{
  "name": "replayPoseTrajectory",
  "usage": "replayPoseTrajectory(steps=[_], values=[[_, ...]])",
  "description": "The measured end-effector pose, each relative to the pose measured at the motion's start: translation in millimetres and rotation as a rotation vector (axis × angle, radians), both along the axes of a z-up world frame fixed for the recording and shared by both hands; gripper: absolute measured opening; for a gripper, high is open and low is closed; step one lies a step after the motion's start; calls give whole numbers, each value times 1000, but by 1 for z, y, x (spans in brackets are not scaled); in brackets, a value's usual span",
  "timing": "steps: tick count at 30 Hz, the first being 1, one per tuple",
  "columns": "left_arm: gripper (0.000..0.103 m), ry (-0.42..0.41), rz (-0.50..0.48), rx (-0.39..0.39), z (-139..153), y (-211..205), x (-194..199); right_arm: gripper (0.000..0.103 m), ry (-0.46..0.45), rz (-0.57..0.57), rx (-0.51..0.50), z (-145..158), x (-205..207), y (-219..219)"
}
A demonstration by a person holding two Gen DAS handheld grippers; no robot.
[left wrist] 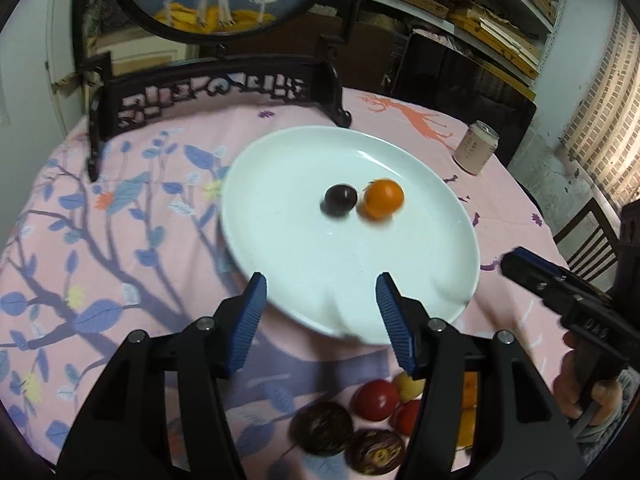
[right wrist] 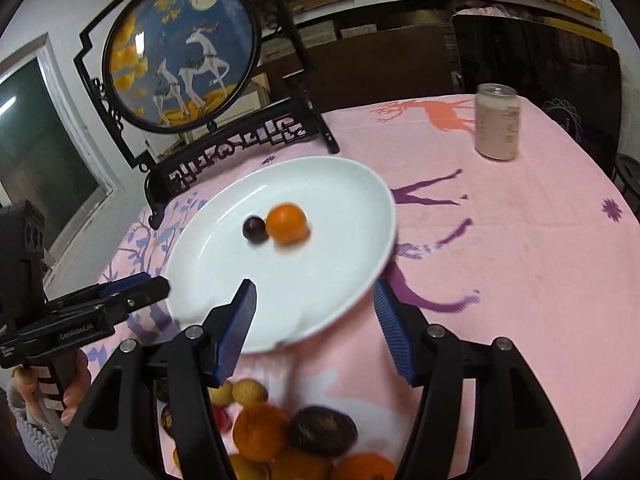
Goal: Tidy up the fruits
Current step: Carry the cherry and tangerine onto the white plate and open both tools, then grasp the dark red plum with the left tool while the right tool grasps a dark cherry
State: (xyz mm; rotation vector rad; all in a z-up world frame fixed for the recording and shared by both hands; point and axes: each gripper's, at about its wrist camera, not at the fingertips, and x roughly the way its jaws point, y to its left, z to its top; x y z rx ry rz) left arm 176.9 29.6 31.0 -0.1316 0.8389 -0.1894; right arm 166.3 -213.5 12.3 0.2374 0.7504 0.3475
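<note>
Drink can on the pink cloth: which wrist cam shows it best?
Right wrist view. The drink can stands upright, large, unblocked, top rim and side print visible though unreadable. In the left wrist view the same can sits smaller near the table's far edge, tilted by fisheye distortion.

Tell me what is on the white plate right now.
On the white plate lie a small dark plum and an orange fruit, side by side and apparently touching. The gripper fingers cover part of the near rim.
</note>
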Motion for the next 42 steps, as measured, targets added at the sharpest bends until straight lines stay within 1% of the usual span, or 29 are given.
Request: replayPoseTrajectory(steps=[1,2,3,4,6,7,9,10,12,14,16,18,22,24,27,28,29,30,31,32,33,35,37,39,40,41,42], values=[[59,-16,9,5,3,3,-7,63,-8,-7,3,2,-5,-2],[63,-25,13,6,4,4,-12,65,-22,-11,3,5,-13,-6],[65,-38,22,10,4,7,-23,69,-32,-11,-2,7,-19,-7],[67,-44,27,13,4,9,-28,76,-49,-11,-11,9,-28,-10],[68,-63,30,43,1,12,-50,84,-82,-9,-32,10,-47,-14],[69,-69,29,61,-2,13,-59,88,-104,-16,-49,8,-60,-17],[69,-78,36,94,-9,16,-85,92,-115,-38,-51,4,-77,-25],[71,-81,33,92,-10,19,-94,93,-109,-40,-26,2,-85,-30],[75,-89,22,91,-14,20,-117,98,-86,-27,76,-5,-102,-41],[77,-91,9,101,-19,19,-131,98,-68,-11,147,-12,-115,-47],[77,-94,-10,106,-23,16,-145,98,-55,1,162,-17,-127,-46],[77,-80,-28,120,-29,10,-152,98,-56,15,148,-18,-136,-42],[77,-69,-51,180,-36,-1,-158,98,-79,25,103,-14,-142,-33],[77,-64,-58,179,-37,-2,-157,98,-73,24,81,-15,-141,-30],[76,-41,-50,168,-40,1,-151,98,-49,21,80,-19,-137,-30],[73,-32,-45,166,-41,2,-149,98,-45,23,82,-19,-137,-30],[67,-21,-40,163,-43,3,-147,98,-43,26,80,-20,-138,-30],[64,-16,-39,161,-44,3,-146,98,-43,28,78,-20,-138,-29],[57,-7,-38,157,-45,4,-145,98,-43,32,75,-21,-139,-28],[46,2,-37,153,-46,4,-143,98,-44,42,73,-21,-140,-27],[40,11,-40,145,-47,5,-142,98,-44,56,67,-21,-140,-24],[39,11,-40,138,-47,5,-142,95,-46,86,32,-22,-142,-15],[39,6,-40,140,-47,5,-143,74,-37,121,-13,-25,-143,-4],[39,5,-40,139,-46,5,-143,64,-18,157,-62,-32,-144,9],[39,5,-40,139,-46,5,-143,61,-13,167,-89,-35,-144,15],[39,5,-40,140,-46,5,-143,60,-8,180,-128,-38,-145,22],[39,5,-40,139,-46,5,-143,58,-6,189,-143,-39,-145,25]])
